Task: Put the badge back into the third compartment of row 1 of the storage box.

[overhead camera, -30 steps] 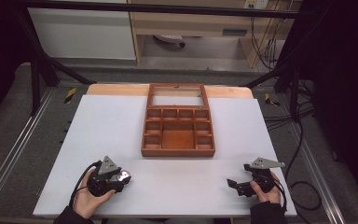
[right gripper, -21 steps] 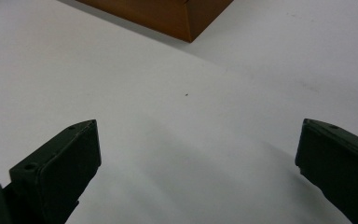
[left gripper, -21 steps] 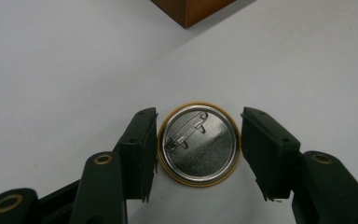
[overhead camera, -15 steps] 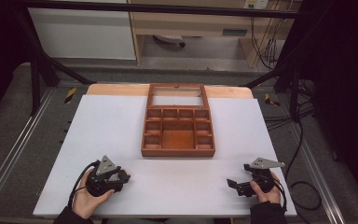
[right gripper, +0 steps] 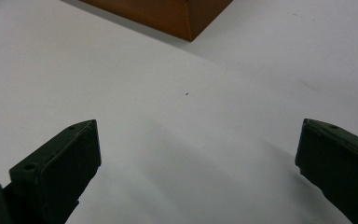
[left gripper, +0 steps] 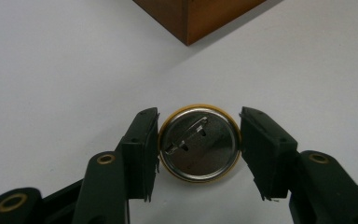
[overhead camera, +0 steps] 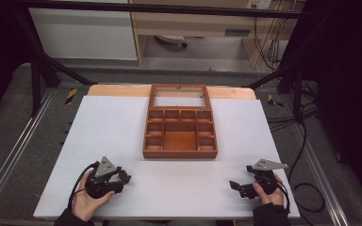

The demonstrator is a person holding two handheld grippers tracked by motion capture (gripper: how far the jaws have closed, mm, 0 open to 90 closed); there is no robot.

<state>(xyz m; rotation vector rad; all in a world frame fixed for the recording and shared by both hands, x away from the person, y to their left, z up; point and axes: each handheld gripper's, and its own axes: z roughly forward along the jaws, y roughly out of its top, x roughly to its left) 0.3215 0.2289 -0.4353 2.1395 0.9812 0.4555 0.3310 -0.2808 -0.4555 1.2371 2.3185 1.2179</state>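
Observation:
A round pin badge (left gripper: 199, 145) lies back side up on the white table, showing its silver back, clasp pin and gold rim. My left gripper (left gripper: 199, 113) is shut on the badge, one black pad against each side of its rim. In the high view the left gripper (overhead camera: 124, 178) rests near the table's front left, held by a hand. At the front right, my right gripper (overhead camera: 234, 185) is open, and its jaws (right gripper: 198, 123) stand wide apart over bare table. A brown wooden compartment tray (overhead camera: 180, 153) sits at the table's middle, beyond both grippers.
The tray's near corners show in the left gripper view (left gripper: 200, 18) and in the right gripper view (right gripper: 168, 14). The white table top (overhead camera: 113, 127) spreads on both sides of the tray. Black frame posts and cables (overhead camera: 306, 141) run along the table's right side.

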